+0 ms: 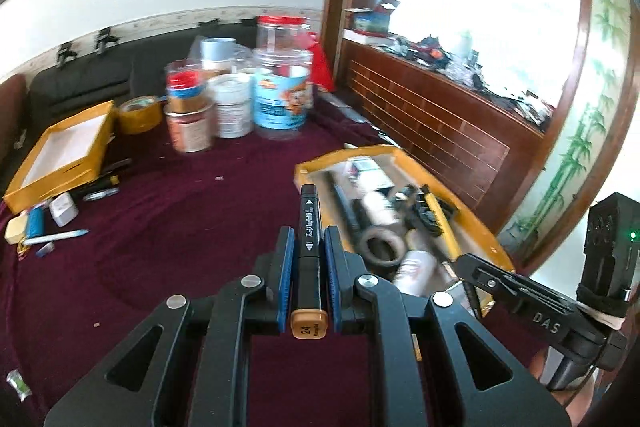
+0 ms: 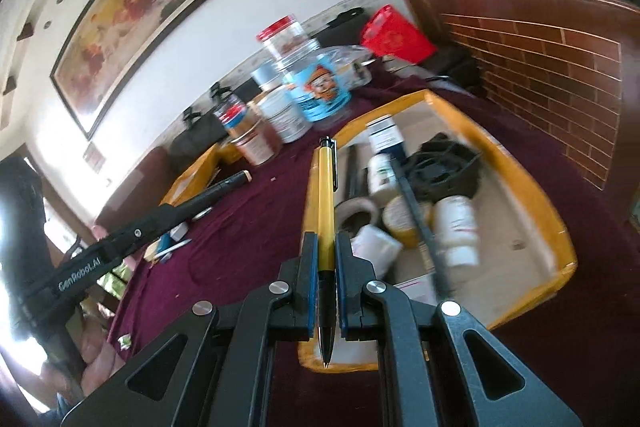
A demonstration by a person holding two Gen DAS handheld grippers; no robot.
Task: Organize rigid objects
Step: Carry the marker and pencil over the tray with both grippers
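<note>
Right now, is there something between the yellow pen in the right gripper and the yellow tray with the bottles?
Nothing visible blocks it. The right gripper holds the yellow pen just before the near rim of the yellow tray. Inside, bottles and a tape roll crowd the near-left part; the right part is bare.

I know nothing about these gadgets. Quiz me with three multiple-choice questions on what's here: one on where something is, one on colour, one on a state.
1. Where does the tape roll lie?
A. in the yellow tray
B. on a jar
C. on the windowsill

2. What colour is the pen barrel in the right gripper?
A. red
B. yellow
C. green

3. What is the left gripper doing?
A. standing open and empty
B. clamped on a marker
C. clamped on a jar

Answers: 1 A, it rests among clutter inside the yellow tray. 2 B, the barrel is yellow. 3 B, the marker sits between its blue pads.
</note>
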